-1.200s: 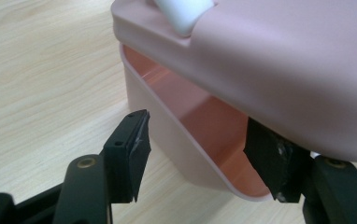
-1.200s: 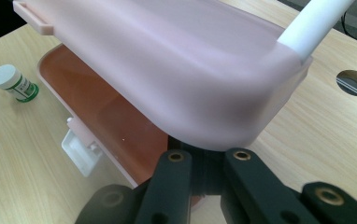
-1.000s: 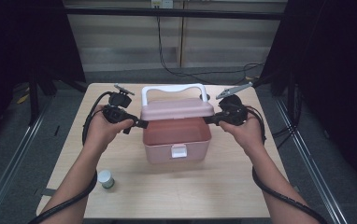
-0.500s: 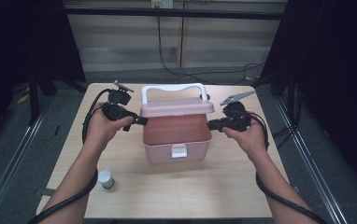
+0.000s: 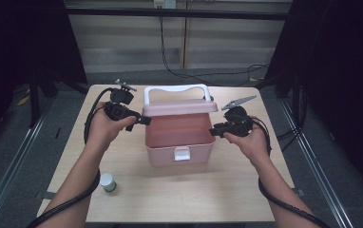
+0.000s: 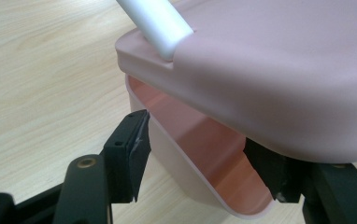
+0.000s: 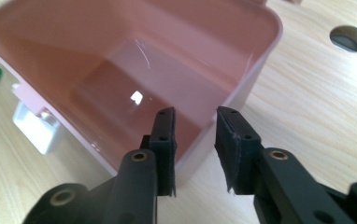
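A pink plastic box (image 5: 179,142) sits mid-counter (image 5: 194,199), its pink lid with white handle (image 5: 179,107) raised. The left tool (image 5: 139,120) clamps the lid's edge. The right tool (image 5: 214,131), jaws just opening, straddles the box's wall without pressing it.

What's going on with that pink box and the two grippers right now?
Left gripper holds the lid raised. Right gripper just opened, jaws straddling the pink box wall, not pressing. Small bottle stands well aside.
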`<state>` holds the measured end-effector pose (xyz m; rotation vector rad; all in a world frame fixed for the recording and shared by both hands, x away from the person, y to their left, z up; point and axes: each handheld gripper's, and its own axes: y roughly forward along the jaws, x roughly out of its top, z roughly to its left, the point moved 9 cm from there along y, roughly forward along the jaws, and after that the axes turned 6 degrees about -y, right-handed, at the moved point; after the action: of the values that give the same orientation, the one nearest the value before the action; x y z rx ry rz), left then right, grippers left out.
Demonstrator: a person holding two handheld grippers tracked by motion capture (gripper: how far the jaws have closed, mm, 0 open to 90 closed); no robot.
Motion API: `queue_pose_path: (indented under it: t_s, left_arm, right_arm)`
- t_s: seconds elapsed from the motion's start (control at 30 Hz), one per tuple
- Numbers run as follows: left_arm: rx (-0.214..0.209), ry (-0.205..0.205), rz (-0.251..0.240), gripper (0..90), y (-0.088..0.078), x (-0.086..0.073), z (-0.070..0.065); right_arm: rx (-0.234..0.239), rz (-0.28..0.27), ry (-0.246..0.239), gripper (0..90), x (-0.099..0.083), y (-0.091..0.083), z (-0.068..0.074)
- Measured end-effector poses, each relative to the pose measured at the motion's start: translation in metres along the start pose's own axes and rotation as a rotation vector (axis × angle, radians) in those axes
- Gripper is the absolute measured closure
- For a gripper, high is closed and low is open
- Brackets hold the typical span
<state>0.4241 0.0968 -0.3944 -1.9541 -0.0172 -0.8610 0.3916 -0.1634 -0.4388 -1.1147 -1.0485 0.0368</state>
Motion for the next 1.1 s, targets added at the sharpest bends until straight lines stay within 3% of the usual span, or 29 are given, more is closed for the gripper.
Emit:
queue_pose_path:
  t_s: [0.33,1.1]
  left_arm:
    - [-0.003,0.008,-0.007,39.9,0.002,0.002,-0.002]
    - [0.011,0.021,-0.061,39.0,0.001,0.016,-0.009]
  right_arm:
    - [-0.001,0.018,-0.002,68.2,-0.006,0.005,0.001]
    - [0.016,0.003,0.007,69.7,-0.008,0.006,0.000]
